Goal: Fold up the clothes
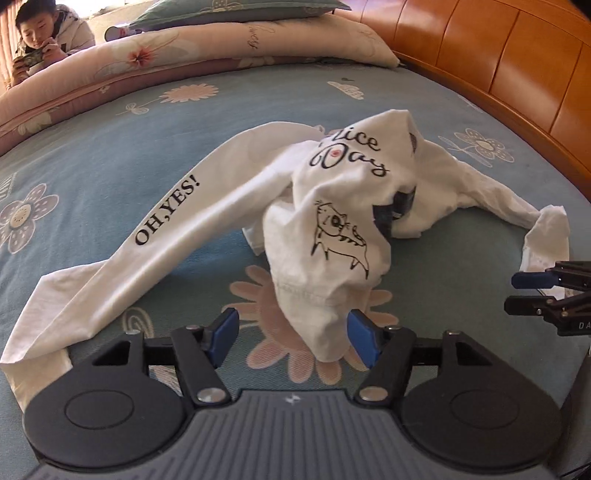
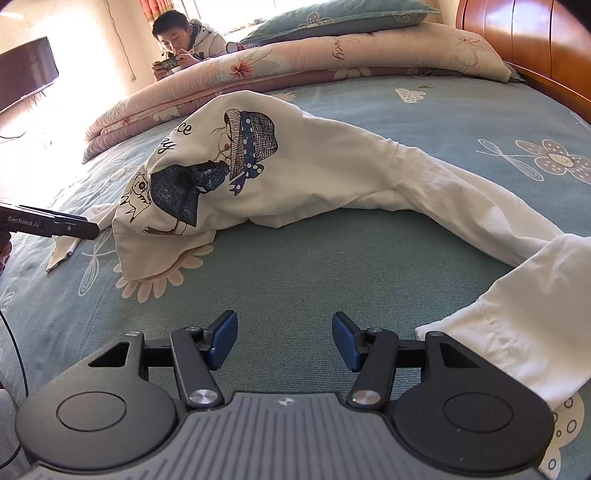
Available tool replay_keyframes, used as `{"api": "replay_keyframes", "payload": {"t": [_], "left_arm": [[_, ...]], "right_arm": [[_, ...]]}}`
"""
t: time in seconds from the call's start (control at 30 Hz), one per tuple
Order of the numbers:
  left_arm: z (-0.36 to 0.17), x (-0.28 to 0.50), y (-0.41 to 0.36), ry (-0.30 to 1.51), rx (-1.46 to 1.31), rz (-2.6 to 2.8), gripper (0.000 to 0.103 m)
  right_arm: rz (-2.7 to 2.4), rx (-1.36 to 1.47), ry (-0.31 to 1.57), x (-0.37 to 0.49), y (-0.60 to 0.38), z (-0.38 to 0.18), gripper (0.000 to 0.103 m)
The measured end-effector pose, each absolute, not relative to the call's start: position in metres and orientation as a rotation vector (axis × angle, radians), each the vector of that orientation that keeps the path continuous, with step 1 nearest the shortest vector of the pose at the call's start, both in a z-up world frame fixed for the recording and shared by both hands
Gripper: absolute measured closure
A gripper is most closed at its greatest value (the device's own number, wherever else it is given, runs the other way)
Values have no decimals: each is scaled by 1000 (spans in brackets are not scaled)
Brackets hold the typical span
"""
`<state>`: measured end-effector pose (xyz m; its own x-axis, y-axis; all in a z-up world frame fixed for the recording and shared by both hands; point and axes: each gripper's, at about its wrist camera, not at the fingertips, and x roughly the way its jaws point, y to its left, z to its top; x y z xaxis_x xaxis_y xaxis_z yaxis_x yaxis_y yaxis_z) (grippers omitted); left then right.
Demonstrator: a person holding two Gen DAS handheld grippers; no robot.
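Note:
A white long-sleeved shirt (image 1: 332, 192) printed with "Nice Day" and a cat lies bunched up in the middle of the blue flowered bed sheet (image 1: 110, 147). Its "OH,YES!" sleeve (image 1: 166, 229) stretches toward the lower left. My left gripper (image 1: 294, 336) is open; the shirt's hem droops between the jaws, close to the right pad (image 1: 364, 339), and neither pad presses it. My right gripper (image 2: 285, 339) is open over bare sheet (image 2: 314, 258) with nothing between its fingers. The shirt (image 2: 295, 166) lies ahead of it, and the other sleeve (image 2: 517, 295) runs past its right side.
A folded pink quilt (image 1: 184, 55) and a pillow (image 1: 240, 9) lie at the far side. Behind them a person (image 2: 184, 40) holds a phone. A wooden headboard (image 1: 498, 55) borders the right. The right gripper (image 1: 524, 293) shows at the left wrist view's right edge.

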<state>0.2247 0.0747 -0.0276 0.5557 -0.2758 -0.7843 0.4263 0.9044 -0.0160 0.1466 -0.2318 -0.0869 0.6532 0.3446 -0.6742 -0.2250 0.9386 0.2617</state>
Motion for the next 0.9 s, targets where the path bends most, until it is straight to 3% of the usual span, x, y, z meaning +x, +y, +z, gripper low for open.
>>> {"api": "replay_keyframes", "payload": {"t": [0.3,0.33,0.4,0.43,0.47,0.9], "left_arm": [[-63,245,46,826,200,-389,34],[-61,249,46,809,176,-397,39],[-57,257,45,826,123,-400,71],[-52,258,44,819,112,-408,80],[-48,259,44,813,101,-416,83],[63,201,31,668,44,-533,89]], "right_arm": [[329,174,804,150,-238,-92,41],[330,175,809,150,-238,-95,41],[332,175,817,151,-237,-98,41],[333,175,820,151,-237,-100,41],[334,176,820,151,-237,-101,41],[367,193,769,136,-235,-83,41]]}}
